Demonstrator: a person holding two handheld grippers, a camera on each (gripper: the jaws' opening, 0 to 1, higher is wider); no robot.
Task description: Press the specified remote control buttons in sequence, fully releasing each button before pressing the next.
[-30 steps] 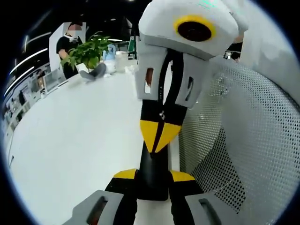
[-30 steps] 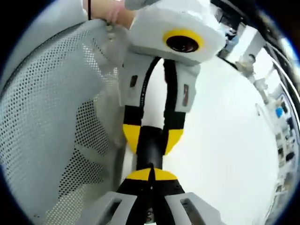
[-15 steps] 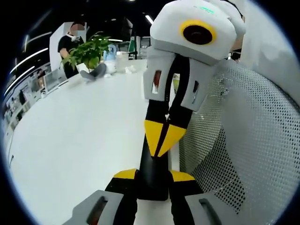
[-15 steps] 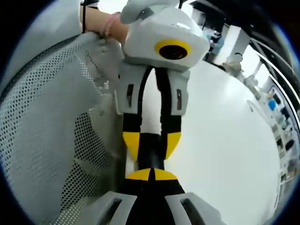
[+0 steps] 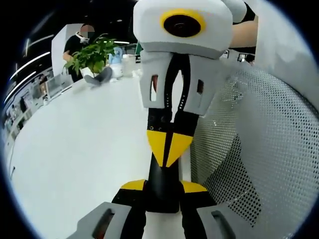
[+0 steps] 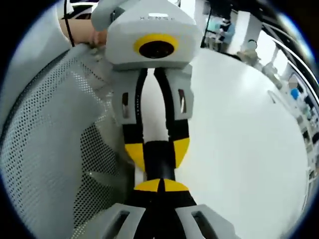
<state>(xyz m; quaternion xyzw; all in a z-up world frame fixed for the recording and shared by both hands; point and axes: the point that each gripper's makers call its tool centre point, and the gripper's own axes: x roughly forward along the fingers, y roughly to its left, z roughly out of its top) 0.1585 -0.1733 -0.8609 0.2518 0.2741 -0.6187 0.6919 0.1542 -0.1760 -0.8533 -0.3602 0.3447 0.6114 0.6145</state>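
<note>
A slim black remote (image 5: 162, 174) stands up between my left gripper's (image 5: 163, 187) yellow-tipped jaws, which are shut on its two sides. My right gripper (image 5: 168, 149) faces it from above with its jaws shut together into a yellow point that touches the remote's far end. In the right gripper view my right gripper (image 6: 160, 185) rises shut from the bottom, its tip against the black remote (image 6: 159, 167). Beyond it the left gripper (image 6: 157, 149) clasps the remote. The buttons are hidden.
A white perforated mesh chair back (image 5: 259, 149) stands close beside both grippers and appears again (image 6: 50, 149). The white table (image 5: 75, 149) spreads out on the other side. A potted plant (image 5: 92, 57) and a person (image 5: 75, 45) are at its far end.
The right gripper's body has swung left across the left gripper view and rolled slightly, with its tip staying on the remote. The left gripper's hold is unchanged.
</note>
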